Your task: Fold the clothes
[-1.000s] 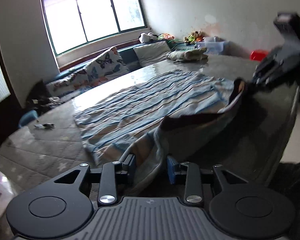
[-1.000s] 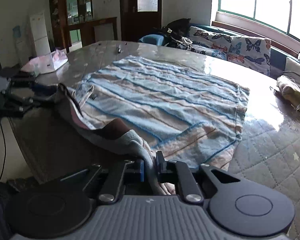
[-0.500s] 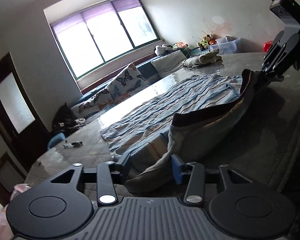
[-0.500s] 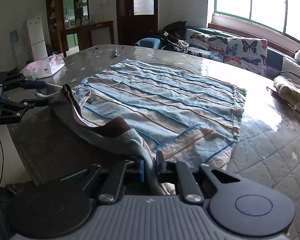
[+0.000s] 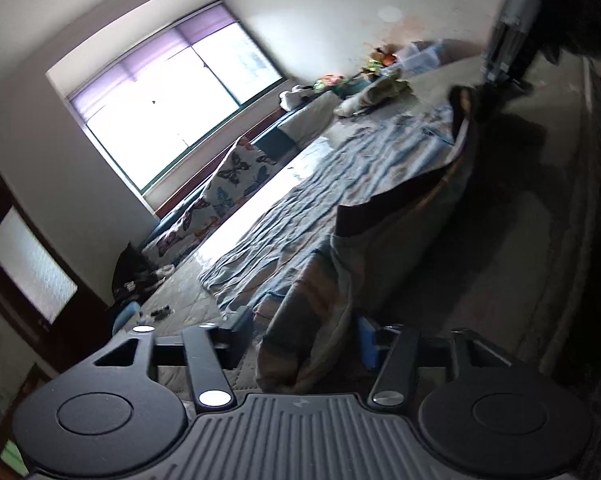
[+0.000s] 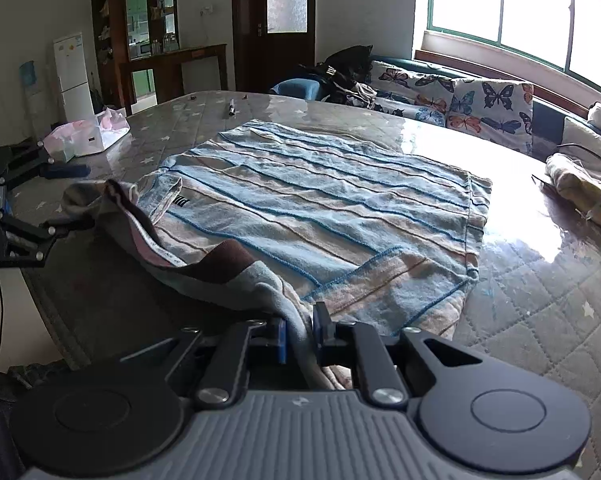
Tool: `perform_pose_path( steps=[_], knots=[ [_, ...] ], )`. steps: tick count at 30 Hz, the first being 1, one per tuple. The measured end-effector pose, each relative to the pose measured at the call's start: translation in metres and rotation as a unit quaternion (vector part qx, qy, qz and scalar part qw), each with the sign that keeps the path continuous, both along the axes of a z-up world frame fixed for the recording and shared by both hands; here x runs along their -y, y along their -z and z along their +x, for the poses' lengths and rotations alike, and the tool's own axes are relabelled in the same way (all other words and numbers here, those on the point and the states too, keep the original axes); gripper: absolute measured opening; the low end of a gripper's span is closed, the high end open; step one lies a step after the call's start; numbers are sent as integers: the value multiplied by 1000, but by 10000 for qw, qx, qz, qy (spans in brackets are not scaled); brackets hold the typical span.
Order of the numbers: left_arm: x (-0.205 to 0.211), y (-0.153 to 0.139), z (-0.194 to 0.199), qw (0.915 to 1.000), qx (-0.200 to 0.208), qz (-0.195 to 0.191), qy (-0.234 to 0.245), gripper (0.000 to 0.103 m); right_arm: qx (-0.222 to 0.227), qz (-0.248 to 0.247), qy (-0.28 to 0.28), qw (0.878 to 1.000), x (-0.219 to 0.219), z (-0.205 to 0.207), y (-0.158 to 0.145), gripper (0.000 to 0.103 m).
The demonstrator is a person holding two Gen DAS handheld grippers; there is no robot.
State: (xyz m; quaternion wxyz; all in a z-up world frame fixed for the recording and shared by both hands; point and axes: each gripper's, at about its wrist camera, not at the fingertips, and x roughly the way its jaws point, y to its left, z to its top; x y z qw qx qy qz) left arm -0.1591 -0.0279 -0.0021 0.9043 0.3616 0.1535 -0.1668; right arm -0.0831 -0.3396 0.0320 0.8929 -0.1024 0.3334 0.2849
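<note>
A blue and beige striped shirt (image 6: 320, 208) lies spread on the quilted table (image 6: 540, 320), its near edge lifted into a ridge with a dark collar band. My right gripper (image 6: 300, 328) is shut on one end of that ridge. At the other end, a bunched corner of the shirt (image 5: 308, 340) sits between the jaws of my left gripper (image 5: 303, 338). These jaws are closing: the cloth lies against the blue pad, with a gap at the other finger. In the right wrist view the left gripper (image 6: 88, 196) is at the far left. In the left wrist view the right gripper (image 5: 496, 84) is blurred, top right.
A pink and white tissue pack (image 6: 84, 136) lies near the table's left end and a pen (image 6: 231, 107) at the far side. A folded garment (image 6: 580, 188) rests at the right. A sofa with butterfly cushions (image 6: 480, 104) runs under the window. The table's edge (image 6: 52, 312) is close on the left.
The left wrist view has rolled and sunk a little. The left jaws spread wider around the shirt's corner, then narrowed again. The right gripper kept still with its hold.
</note>
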Motion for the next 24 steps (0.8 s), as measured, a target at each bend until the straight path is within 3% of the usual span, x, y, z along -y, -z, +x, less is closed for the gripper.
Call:
perform_pose_path(
  steps=[3, 6, 18, 24],
  knots=[
    [-1, 0, -2, 9999, -103, -42, 30, 13, 18, 39, 29, 10000, 1, -2, -1, 10],
    [-3, -4, -6, 9998, -113, -177, 35, 6, 76, 57, 32, 9999, 1, -6, -3, 8],
    [-24, -60, -64, 9968, -23, -790, 101, 5, 415, 117, -270, 9987, 7, -63, -45, 6],
    [-29, -75, -36, 9946, 60, -1038, 55, 5, 531, 193, -309, 9979, 3, -52, -64, 6]
  ],
)
